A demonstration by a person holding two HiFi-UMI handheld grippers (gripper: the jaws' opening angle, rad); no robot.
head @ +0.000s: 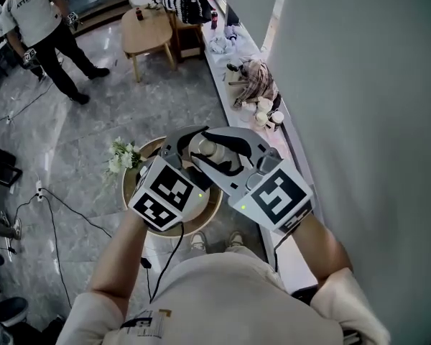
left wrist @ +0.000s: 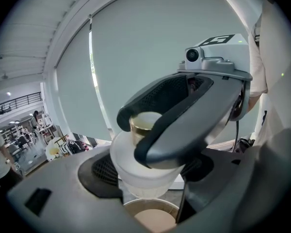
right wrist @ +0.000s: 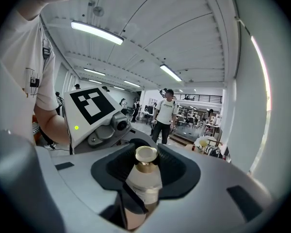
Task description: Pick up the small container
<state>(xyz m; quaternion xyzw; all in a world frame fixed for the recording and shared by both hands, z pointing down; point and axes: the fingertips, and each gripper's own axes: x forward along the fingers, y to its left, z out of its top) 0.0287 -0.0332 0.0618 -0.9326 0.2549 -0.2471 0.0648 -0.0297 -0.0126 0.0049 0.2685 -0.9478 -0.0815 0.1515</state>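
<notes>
- The left gripper (head: 187, 151) reaches in from seven o'clock, its jaws closed round the small frosted white container with a gold cap (head: 208, 148).
- The container stands upright in mid-air, clear of the round pale wooden table (head: 127, 187) below, with white flowers (head: 121, 157) at its nine o'clock.
- The right gripper (head: 228, 154) comes in from four o'clock, jaws wide but pressed on the same container.
- The lift appears done; only keeping the container steady seems left.
</notes>
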